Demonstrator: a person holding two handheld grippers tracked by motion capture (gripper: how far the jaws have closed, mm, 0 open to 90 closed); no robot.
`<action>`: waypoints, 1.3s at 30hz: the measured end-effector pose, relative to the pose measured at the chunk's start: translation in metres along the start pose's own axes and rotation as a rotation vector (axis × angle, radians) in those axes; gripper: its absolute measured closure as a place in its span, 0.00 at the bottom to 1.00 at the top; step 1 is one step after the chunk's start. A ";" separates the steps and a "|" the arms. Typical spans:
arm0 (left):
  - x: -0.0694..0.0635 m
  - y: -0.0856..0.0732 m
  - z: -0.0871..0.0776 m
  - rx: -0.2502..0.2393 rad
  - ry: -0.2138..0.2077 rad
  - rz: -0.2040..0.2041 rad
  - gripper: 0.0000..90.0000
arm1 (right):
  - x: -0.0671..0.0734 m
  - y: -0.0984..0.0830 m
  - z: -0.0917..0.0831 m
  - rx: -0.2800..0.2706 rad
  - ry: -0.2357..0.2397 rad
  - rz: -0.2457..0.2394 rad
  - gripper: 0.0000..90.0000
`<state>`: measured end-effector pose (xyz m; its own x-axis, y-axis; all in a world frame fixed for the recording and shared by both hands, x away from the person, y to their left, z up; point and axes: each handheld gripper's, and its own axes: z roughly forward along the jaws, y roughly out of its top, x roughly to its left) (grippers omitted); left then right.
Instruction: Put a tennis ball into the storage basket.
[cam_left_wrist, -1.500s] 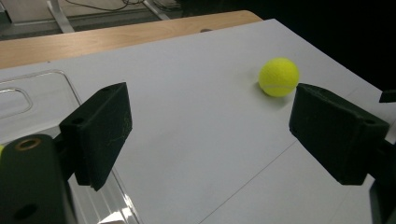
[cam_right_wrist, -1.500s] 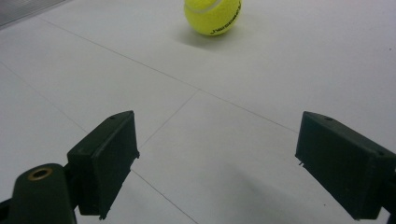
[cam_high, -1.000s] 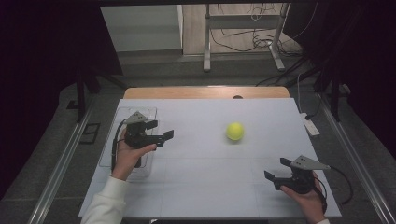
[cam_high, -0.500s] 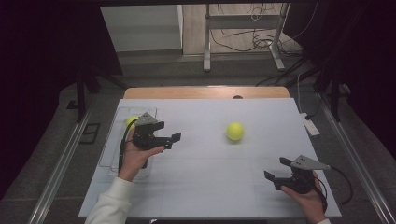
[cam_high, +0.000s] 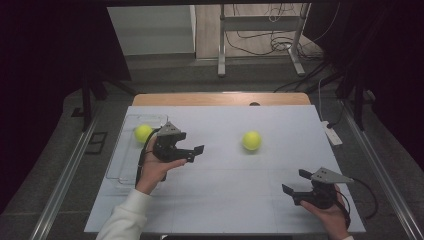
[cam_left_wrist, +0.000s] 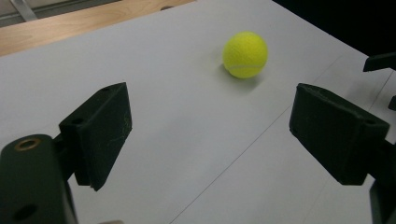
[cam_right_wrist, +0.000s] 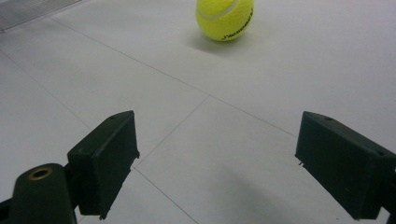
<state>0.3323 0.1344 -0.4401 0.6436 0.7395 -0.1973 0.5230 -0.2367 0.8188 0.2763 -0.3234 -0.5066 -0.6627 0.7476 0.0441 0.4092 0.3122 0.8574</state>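
Observation:
A yellow tennis ball (cam_high: 251, 140) lies alone on the white table sheet (cam_high: 225, 200), right of centre. A second yellow ball (cam_high: 143, 132) rests in the far end of a clear tray (cam_high: 120, 165) at the left. My left gripper (cam_high: 194, 154) hovers just right of the tray, open and empty, its jaws aimed at the lone ball (cam_left_wrist: 245, 53), which sits well ahead of my left gripper (cam_left_wrist: 210, 130). My right gripper (cam_high: 295, 181) stays near the front right corner, open and empty. The same ball (cam_right_wrist: 225, 16) lies far beyond my right gripper (cam_right_wrist: 217, 163).
A strip of bare wooden tabletop (cam_high: 220, 99) shows behind the sheet. A white power strip (cam_high: 331, 134) lies at the table's right edge, with a cable trailing from the right gripper. Metal frame legs (cam_high: 220, 55) stand on the floor behind.
My left gripper has moved right, off the tray and toward the table's middle, uncovering the ball in the tray. The right gripper and the lone ball have not moved.

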 end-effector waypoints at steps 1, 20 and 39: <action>-0.001 0.001 0.001 0.003 -0.002 0.001 0.16 | 0.000 0.000 0.000 0.000 0.001 -0.001 0.14; -0.008 0.012 0.019 0.028 -0.011 0.027 0.16 | 0.002 0.003 0.003 -0.008 0.013 0.005 0.14; -0.016 0.032 0.049 0.076 -0.021 0.062 0.16 | 0.000 0.004 0.003 -0.013 0.019 0.010 0.14</action>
<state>0.3662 0.0845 -0.4375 0.6872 0.7087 -0.1599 0.5225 -0.3293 0.7865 0.2801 -0.3204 -0.5050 -0.6708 0.7390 0.0625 0.4075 0.2968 0.8636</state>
